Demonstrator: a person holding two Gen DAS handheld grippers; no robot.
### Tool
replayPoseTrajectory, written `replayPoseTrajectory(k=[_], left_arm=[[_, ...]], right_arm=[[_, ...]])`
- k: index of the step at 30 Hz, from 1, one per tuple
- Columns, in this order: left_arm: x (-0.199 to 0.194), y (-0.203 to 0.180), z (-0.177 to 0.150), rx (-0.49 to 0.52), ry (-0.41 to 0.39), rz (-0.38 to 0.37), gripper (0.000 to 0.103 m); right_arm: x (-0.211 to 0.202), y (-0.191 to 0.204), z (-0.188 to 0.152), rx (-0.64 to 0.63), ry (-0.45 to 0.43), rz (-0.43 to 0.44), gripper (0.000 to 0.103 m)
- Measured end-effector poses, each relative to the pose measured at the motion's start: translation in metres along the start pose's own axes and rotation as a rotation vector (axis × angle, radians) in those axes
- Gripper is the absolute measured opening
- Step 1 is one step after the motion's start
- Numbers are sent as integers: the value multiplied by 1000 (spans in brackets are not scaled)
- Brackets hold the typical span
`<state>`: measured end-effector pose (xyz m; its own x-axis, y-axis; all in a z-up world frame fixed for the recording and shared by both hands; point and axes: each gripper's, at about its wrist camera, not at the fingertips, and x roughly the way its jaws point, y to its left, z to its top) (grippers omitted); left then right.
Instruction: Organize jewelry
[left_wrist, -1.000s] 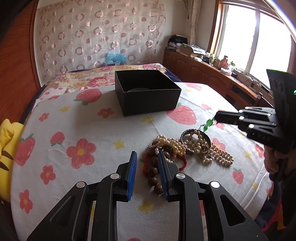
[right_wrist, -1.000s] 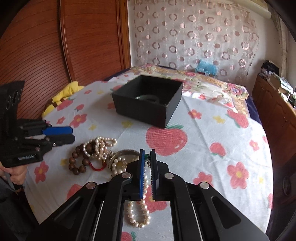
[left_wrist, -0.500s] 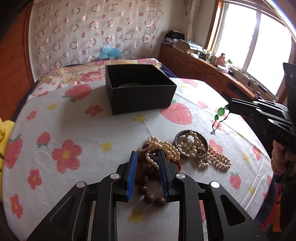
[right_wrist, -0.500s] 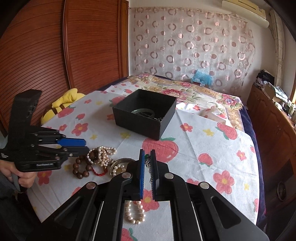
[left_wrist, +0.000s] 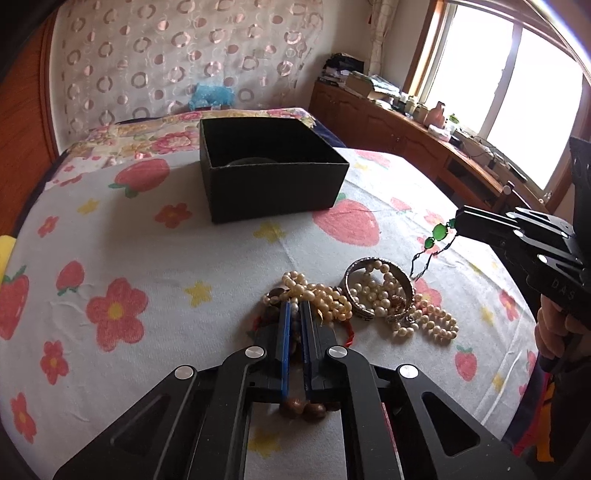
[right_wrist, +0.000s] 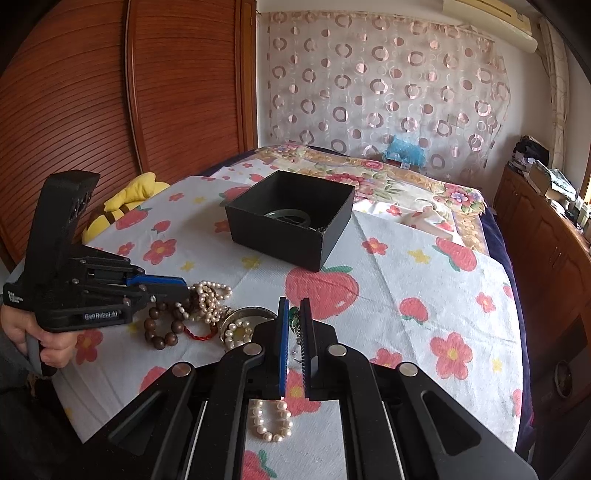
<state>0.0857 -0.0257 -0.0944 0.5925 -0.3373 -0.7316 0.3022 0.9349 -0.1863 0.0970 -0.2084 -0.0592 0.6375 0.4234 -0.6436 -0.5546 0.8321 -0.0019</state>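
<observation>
Nearest in the left wrist view, the left gripper (left_wrist: 294, 314) is clenched on a pearl strand (left_wrist: 321, 295) in the jewelry pile, with wooden beads (right_wrist: 162, 332) under its fingers. Just beside lies a silver bangle (left_wrist: 376, 286) filled with more pearls. To the right, the right gripper (right_wrist: 294, 314) pinches a green-stone necklace (left_wrist: 437, 232), lifted so its chain dangles above the flowered tablecloth (left_wrist: 184, 266). Farther back, the open black box (right_wrist: 291, 229) holds a dark green bangle (right_wrist: 288, 217).
</observation>
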Motion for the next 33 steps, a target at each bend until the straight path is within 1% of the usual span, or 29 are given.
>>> replayPoseTrajectory(k=[5, 11, 15, 20, 33], left_arm=[[-5, 7, 1, -14, -13, 8, 4], [-24, 12, 10, -24, -68, 7, 4], [-41, 6, 22, -6, -116, 15, 4], [-66, -4, 43, 25, -183, 15, 4], [-106, -14, 98, 80, -304, 51, 4]], right_arm=[[0, 0, 0, -2, 0, -2, 7], [0, 1, 0, -3, -4, 0, 7], [-3, 3, 3, -10, -21, -1, 7], [-10, 3, 15, -23, -46, -5, 7], [-20, 2, 53, -58, -107, -11, 7]])
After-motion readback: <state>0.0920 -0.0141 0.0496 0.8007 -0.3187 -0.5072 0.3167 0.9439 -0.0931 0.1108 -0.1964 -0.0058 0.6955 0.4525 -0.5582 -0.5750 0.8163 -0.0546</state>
